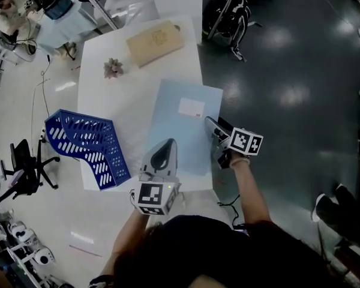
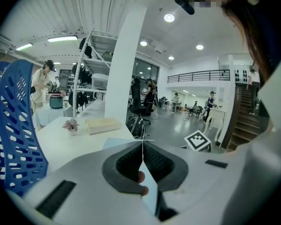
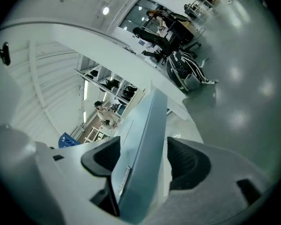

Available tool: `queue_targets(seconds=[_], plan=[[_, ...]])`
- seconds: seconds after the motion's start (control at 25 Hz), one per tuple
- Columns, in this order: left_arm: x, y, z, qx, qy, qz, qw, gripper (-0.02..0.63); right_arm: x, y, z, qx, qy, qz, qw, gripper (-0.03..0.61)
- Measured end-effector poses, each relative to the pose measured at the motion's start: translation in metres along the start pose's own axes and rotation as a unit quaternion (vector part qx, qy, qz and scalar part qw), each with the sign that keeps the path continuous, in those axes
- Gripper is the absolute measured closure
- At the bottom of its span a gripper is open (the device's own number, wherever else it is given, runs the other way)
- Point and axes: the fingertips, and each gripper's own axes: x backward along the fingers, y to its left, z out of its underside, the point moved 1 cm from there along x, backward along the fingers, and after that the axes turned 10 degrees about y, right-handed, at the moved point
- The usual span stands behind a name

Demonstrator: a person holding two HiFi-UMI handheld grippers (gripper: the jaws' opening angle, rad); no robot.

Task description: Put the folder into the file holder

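A light-blue folder (image 1: 183,128) with a white label lies flat at the near right of the white table (image 1: 108,95). The blue perforated file holder (image 1: 87,146) stands at the table's left edge, apart from the folder. My left gripper (image 1: 165,147) is at the folder's near edge, and in the left gripper view its jaws (image 2: 142,150) are shut on a thin sheet of the folder (image 2: 116,142). My right gripper (image 1: 212,126) is at the folder's right edge. The folder's thick edge (image 3: 147,125) runs between its open jaws (image 3: 147,151), with a gap at the right pad (image 3: 187,161).
A beige flat box (image 1: 155,41) and a small potted plant (image 1: 113,68) sit at the table's far end. An office chair (image 1: 24,167) stands left of the table, a black backpack (image 1: 228,14) on the floor to the right. A person works at a far bench (image 2: 41,81).
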Motion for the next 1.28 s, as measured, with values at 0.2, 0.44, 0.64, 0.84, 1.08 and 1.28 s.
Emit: queue_targets(seconds=[0.2, 0.44, 0.64, 0.84, 1.08, 1.28], plan=[[-0.002, 0.004, 0.002, 0.004, 0.009, -0.009, 0.9999, 0.607, -0.009, -0.005, 0.003, -0.024, 0.005, -0.020, 1.000, 0.290], [-0.005, 0.006, 0.008, 0.001, 0.012, -0.009, 0.9999, 0.607, -0.016, -0.004, 0.002, -0.059, 0.015, -0.071, 0.996, 0.290], [-0.004, 0.013, 0.010, -0.002, 0.006, -0.018, 0.9998, 0.607, -0.024, 0.001, 0.004, -0.090, 0.033, -0.111, 0.989, 0.291], [-0.002, 0.018, 0.011, -0.007, 0.002, -0.022, 0.9997, 0.607, -0.021, 0.000, 0.006, -0.106, 0.035, -0.127, 0.986, 0.342], [0.003, 0.022, 0.011, 0.001, 0.017, -0.026, 0.9995, 0.607, -0.010, -0.008, 0.012, -0.143, 0.033, -0.118, 0.982, 0.382], [0.006, 0.023, 0.008, 0.000, 0.013, -0.029, 0.9995, 0.607, -0.002, -0.001, 0.008, -0.150, 0.019, -0.144, 0.978, 0.416]])
